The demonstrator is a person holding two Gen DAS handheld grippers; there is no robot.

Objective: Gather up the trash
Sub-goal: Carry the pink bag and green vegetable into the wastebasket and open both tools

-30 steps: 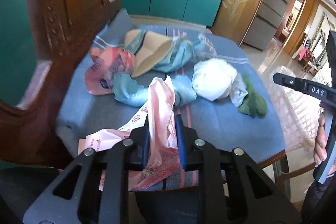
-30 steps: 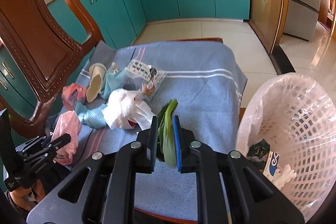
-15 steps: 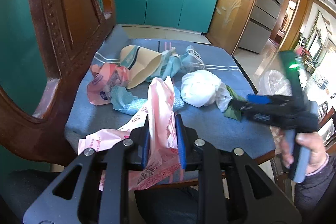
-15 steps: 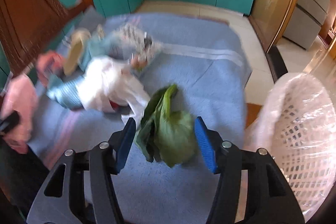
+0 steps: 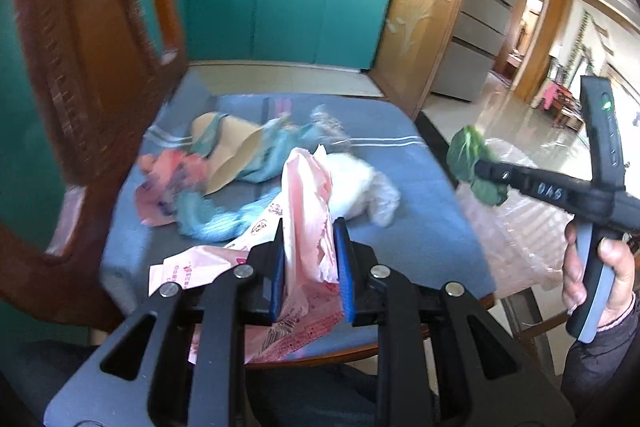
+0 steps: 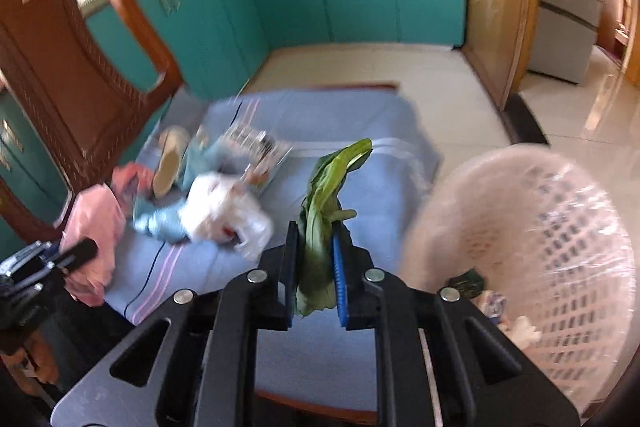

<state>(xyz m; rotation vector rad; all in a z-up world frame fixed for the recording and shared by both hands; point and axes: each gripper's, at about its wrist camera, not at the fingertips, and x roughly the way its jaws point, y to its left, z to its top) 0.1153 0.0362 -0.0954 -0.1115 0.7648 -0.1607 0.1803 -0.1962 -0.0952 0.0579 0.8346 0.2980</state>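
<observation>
- Left wrist view: the left gripper (image 5: 310, 263), at the bottom centre, is clamped narrow on a pink plastic bag (image 5: 306, 211) that stands up between its blue pads.
- Past it, in mid-frame, a blue cloth (image 5: 400, 227) covers a table and carries a blurred heap of trash: a tan paper piece (image 5: 236, 147), a white bag (image 5: 360, 187) and a light-blue wrapper (image 5: 216, 219).
- At the right edge a hand (image 5: 600, 279) grips the right gripper (image 5: 486, 169), which holds a green leaf (image 5: 468, 151) above a pale pink basket (image 5: 516, 227).
- A carved wooden chair back (image 5: 92, 67) fills the left side.
- Right wrist view: the right gripper's jaws are closing on the green leaf (image 6: 320, 227), which hangs between the pads at bottom centre and sticks up past them.
- The pink basket (image 6: 560, 247) sits at lower right, with scraps inside.
- The trash heap lies left of centre on the blue cloth (image 6: 380, 187); the left gripper (image 6: 86, 249) with the pink bag (image 6: 94, 227) shows at the left edge.
</observation>
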